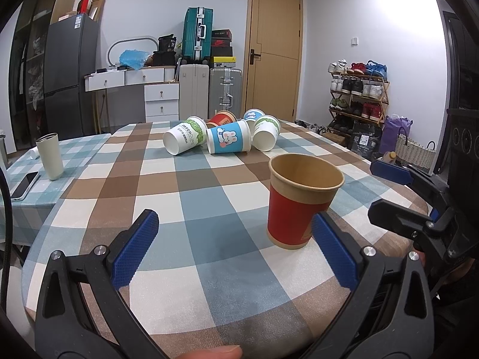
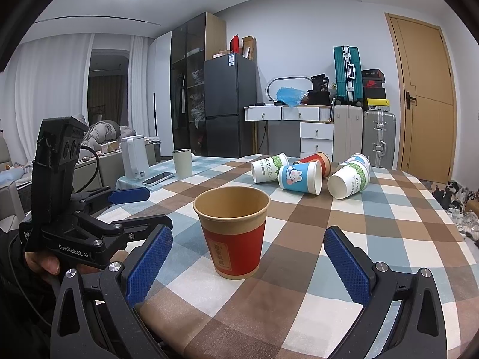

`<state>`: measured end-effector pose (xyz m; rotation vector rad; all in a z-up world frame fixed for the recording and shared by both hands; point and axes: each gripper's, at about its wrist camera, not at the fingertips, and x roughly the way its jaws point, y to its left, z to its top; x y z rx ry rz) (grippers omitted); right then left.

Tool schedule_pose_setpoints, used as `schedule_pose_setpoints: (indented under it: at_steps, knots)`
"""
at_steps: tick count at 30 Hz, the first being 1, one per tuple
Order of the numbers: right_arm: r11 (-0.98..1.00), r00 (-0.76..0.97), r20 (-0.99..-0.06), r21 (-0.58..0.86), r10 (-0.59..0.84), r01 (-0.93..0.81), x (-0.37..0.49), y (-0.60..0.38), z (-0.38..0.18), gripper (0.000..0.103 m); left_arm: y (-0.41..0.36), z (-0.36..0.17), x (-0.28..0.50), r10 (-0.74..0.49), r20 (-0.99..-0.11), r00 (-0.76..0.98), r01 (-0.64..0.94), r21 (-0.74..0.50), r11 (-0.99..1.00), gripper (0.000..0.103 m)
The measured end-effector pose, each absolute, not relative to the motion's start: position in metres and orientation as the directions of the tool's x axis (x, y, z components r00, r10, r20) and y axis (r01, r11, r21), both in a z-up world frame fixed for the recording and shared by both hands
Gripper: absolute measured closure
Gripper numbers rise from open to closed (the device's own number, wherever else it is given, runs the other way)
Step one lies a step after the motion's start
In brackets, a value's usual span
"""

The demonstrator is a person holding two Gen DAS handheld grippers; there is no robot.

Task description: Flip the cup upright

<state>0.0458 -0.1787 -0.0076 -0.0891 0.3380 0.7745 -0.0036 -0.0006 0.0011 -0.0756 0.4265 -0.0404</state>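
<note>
Looking across the checked table first, I have one red cup standing upright near my edge, mouth up, its long axis vertical. Farther back, well apart from it, a cluster of cups lies on its side, and the blue rabbit cup at its front has its axis roughly level, mouth turned toward my right. I judge that one the likeliest next pick.

My right gripper is spread wide and holds nothing; the red cup sits just ahead of its gap. My left gripper is likewise spread and empty, with the red cup just beside its right finger. The fallen cups lie straight ahead of both claws, so I cannot tell which is nearer. Either reach must clear the standing cup.
</note>
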Motion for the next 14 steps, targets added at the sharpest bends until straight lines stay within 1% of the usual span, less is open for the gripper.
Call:
schedule_pose_setpoints:
  at_steps: [14]
  knots:
    - [0.714,0.663,-0.334,0.046,0.67,-0.699,0.0461,-0.1786,-0.0098,0.0,0.0011,0.0031,-0.0032,-0.054,-0.408,0.912,0.025,-0.076,0.997,0.001]
